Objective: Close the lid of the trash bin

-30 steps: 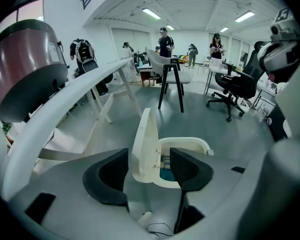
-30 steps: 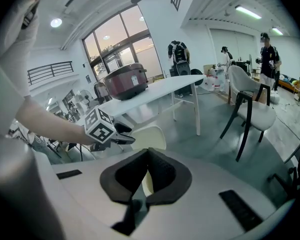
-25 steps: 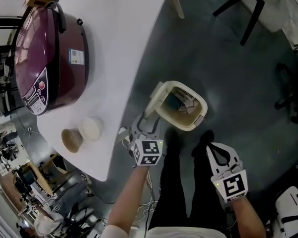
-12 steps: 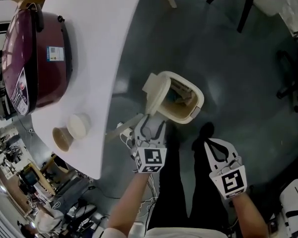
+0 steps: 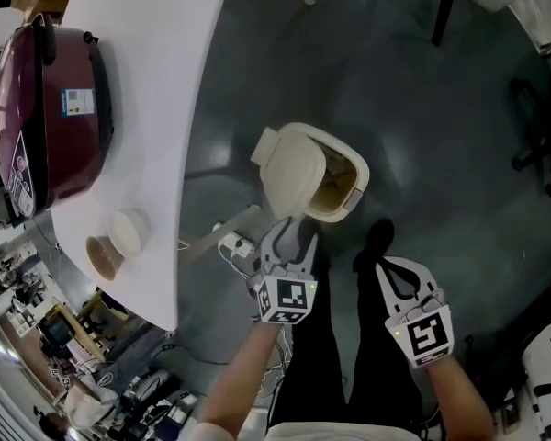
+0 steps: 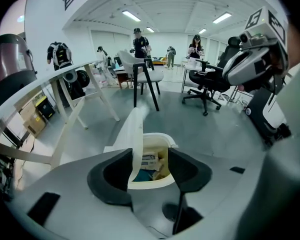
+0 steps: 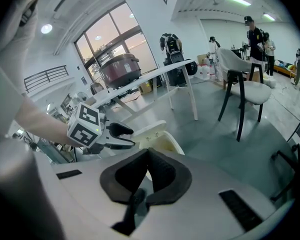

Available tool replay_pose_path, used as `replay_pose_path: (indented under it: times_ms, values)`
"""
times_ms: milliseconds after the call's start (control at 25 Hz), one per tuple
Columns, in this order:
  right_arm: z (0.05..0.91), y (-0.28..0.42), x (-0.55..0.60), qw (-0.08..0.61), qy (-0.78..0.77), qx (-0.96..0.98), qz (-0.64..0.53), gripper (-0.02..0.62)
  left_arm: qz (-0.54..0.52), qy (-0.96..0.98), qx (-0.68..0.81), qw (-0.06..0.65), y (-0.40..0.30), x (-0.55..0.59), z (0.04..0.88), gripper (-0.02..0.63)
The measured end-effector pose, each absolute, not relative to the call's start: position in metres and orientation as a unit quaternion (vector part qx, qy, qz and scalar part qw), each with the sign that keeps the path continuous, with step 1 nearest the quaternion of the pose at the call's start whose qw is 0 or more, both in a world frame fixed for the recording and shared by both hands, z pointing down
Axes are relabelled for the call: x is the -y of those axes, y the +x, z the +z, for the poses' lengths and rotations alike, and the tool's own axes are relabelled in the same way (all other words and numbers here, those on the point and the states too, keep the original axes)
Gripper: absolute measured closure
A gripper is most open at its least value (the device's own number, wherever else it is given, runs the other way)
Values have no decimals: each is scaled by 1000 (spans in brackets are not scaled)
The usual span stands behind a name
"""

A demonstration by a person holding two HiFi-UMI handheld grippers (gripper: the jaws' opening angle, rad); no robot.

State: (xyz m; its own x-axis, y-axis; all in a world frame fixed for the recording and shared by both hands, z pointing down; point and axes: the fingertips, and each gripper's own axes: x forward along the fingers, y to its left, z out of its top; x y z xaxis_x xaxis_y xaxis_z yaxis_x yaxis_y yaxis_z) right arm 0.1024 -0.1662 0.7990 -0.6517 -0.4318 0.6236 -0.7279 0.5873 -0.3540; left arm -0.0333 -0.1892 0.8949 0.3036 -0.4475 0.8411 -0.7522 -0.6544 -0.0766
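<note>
The cream trash bin [image 5: 347, 189] stands on the grey floor beside the table. Its lid [image 5: 289, 168] leans about halfway over the opening, with some rubbish [image 6: 151, 161] still showing inside. My left gripper [image 5: 294, 231] is just in front of the bin's near side. Its jaws are open but have just been closing a little. In the left gripper view the lid [image 6: 136, 134] stands edge-on between them, close to the left jaw. My right gripper [image 5: 399, 278] hangs lower right of the bin, away from it. It is shut [image 7: 148, 154] and holds nothing.
A white table [image 5: 165, 108] to the left carries a purple rice cooker [image 5: 46, 108] and two small cups [image 5: 129, 231]. A power strip with cables [image 5: 230, 243] lies on the floor by the bin. The person's legs [image 5: 321, 356] stand behind the grippers. Chairs [image 5: 542, 145] stand further right.
The lid has swung from upright to leaning over the left half of the opening. My left gripper has moved right, up to the bin's near side. The right gripper has sunk a little.
</note>
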Motion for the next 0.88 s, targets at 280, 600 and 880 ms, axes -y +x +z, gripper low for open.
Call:
replay_pose_path:
  times_ms: [280, 600, 880]
  values:
    - [815, 120, 160, 248, 350, 847, 315, 583, 458, 801, 336, 187, -12, 174, 920, 410]
    - [836, 133, 157, 252, 357, 837, 331, 583, 468, 805, 296, 211, 8, 163, 960, 459]
    - [854, 144, 157, 250, 363, 830, 343, 583, 482, 803, 277, 217, 18, 157, 985, 495]
